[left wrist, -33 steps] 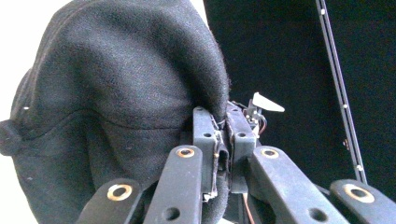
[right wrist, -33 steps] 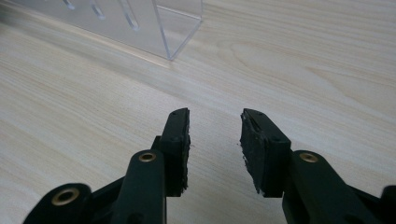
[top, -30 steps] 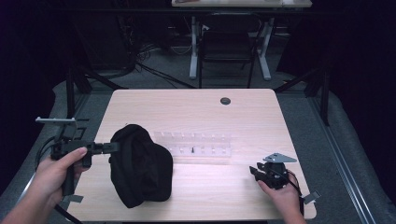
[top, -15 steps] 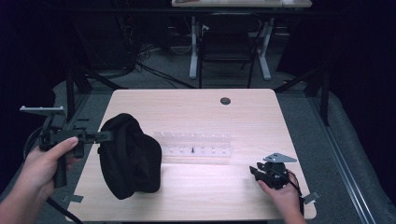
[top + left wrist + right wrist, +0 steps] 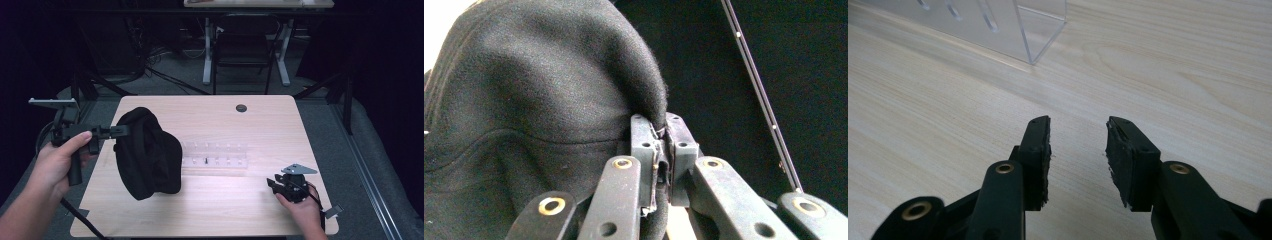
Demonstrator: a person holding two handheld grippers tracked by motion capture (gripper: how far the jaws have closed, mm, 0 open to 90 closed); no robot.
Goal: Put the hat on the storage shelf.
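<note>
We have the left gripper [image 5: 116,132] with its jaws clamped on an edge of the black fleece cloth [image 5: 147,155], hanging at centre-left over the pale wooden desk [image 5: 250,125], the right gripper [image 5: 274,185] resting jaws apart, and next we judge a careful lowering.

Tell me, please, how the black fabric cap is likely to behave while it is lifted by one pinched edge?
The black fabric cap is probably floppy: it sags in folds below the left gripper, whose jaws are shut on a thin fold of its edge. It seems light, since that small pinch carries much of it. The fuzzy cloth looks unlikely to slip, though it may drag on the wooden table.
</note>
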